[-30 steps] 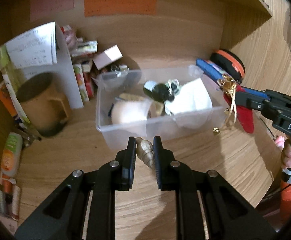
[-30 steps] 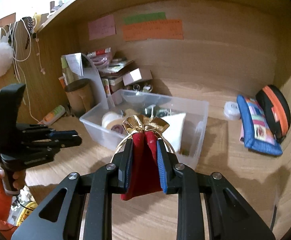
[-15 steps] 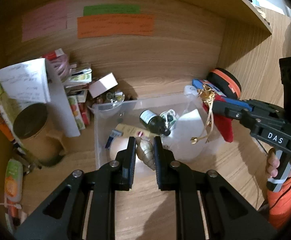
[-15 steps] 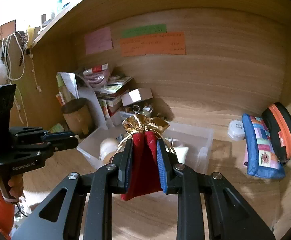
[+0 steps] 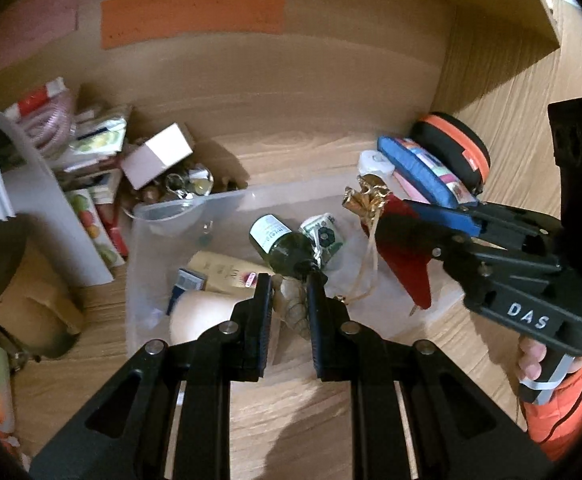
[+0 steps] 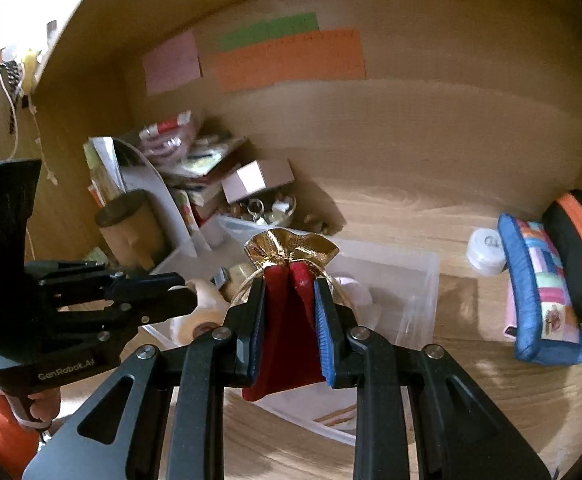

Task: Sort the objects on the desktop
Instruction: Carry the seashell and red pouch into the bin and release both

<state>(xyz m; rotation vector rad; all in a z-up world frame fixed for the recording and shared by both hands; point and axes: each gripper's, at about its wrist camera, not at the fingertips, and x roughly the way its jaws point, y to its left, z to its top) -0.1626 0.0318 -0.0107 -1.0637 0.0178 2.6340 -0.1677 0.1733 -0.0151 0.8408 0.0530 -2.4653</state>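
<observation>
Both grippers are over the clear plastic bin (image 5: 227, 204) right now. The left gripper (image 5: 290, 292) is clamped tight on a small pale shell (image 5: 295, 304), holding it above the bin's near side. Over at three o'clock in the left view, the right gripper (image 6: 289, 300) is pinched on a red pouch (image 6: 287, 344) with a gold ruffled top, and a thin gold cord dangles from it down toward the bin.

Inside the bin: a dark green bottle (image 5: 287, 246) at twelve o'clock from the shell, a cream roll (image 5: 207, 312) at nine o'clock, a flat beige packet (image 5: 223, 272) at ten o'clock. Whether the pouch's lowest tip touches the bin rim is hard to judge through the fisheye.

At two o'clock, on the wooden desk (image 6: 471, 380), a blue patchwork pencil case (image 6: 539, 292) leans against a black and orange case (image 6: 579, 248). At nine o'clock stands a brown mug (image 5: 15, 280).
</observation>
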